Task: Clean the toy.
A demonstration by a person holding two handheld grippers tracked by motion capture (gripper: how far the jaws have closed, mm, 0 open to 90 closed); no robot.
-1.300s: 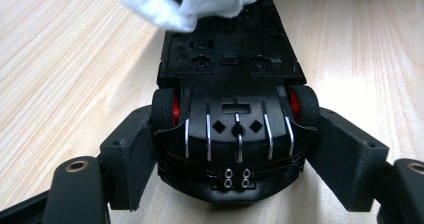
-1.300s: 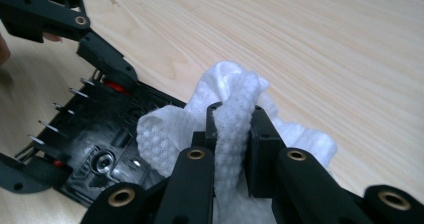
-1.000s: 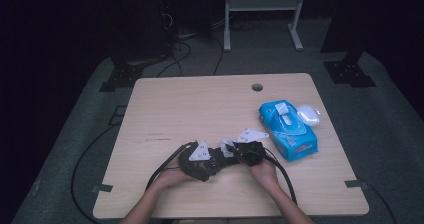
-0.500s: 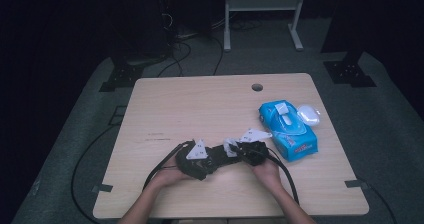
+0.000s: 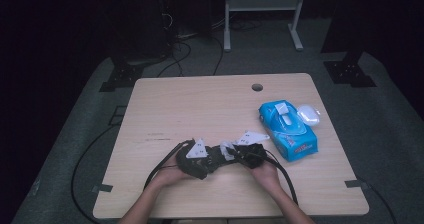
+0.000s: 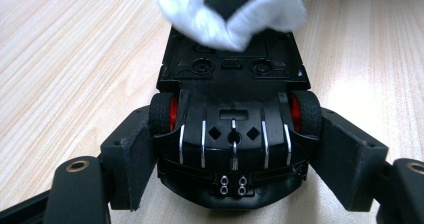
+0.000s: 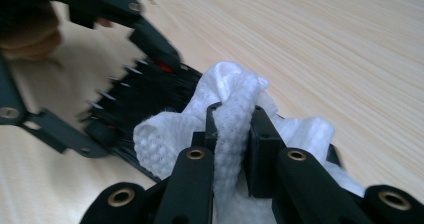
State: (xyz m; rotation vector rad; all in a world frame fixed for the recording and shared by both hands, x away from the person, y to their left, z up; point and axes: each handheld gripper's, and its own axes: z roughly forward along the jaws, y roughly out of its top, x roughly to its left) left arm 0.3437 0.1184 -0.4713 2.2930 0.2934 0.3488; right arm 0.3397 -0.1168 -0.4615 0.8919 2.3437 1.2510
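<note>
Wipe meets upturned toy car

Left gripper (image 6: pixel 235 149) clamps the toy car (image 6: pixel 232 114) lengthwise ahead; right gripper (image 7: pixel 235 129), pinching a white wipe (image 7: pixel 235 119), presses its far end.

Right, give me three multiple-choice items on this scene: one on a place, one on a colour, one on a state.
1. Where does the blue plastic pack of wipes lie?
A. table's right side
B. floor
C. table's left edge

2. What colour are the wheel hubs of the black toy car?
A. yellow
B. red
C. white

3. What is the right claw doing?
A. hanging open
B. pinching the white wipe cloth
C. holding the pack

A: it lies right of the hands. B: red shows inside both tyres. B: the cloth is squeezed between its jaws.
</note>
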